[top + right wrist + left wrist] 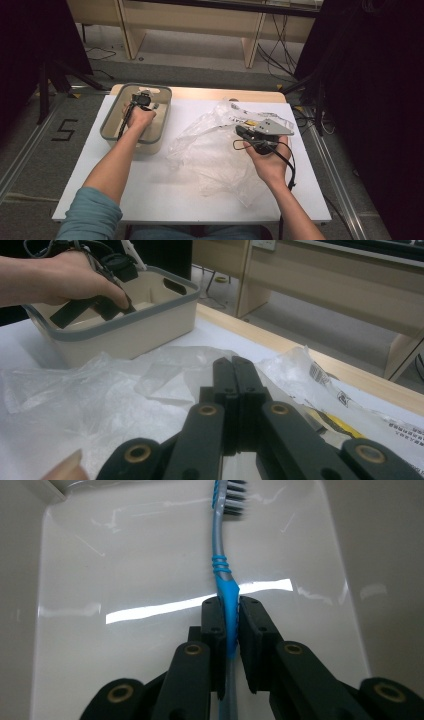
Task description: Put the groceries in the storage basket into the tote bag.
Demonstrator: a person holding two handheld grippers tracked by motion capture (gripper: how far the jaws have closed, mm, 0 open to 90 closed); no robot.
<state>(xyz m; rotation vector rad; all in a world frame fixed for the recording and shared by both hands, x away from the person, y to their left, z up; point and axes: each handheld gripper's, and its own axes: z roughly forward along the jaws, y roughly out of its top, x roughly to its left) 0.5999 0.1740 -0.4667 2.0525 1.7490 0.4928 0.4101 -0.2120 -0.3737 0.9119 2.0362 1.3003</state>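
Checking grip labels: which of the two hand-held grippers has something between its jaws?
The left hand-held gripper, down in the bin, clamps a blue toothbrush. The right hand-held gripper is shut on nothing above the plastic bag.

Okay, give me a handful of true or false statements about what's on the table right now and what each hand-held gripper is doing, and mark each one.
1. The left hand-held gripper is clamped on a blue and grey toothbrush. True.
2. The toothbrush lies on the plastic bag. False: it is inside the beige bin.
3. The right hand-held gripper has its jaws closed together with nothing between them. True.
4. The right hand-held gripper is inside the bin. False: it is over the crumpled clear bag.
5. The bin has a red rim. False: the rim is grey.
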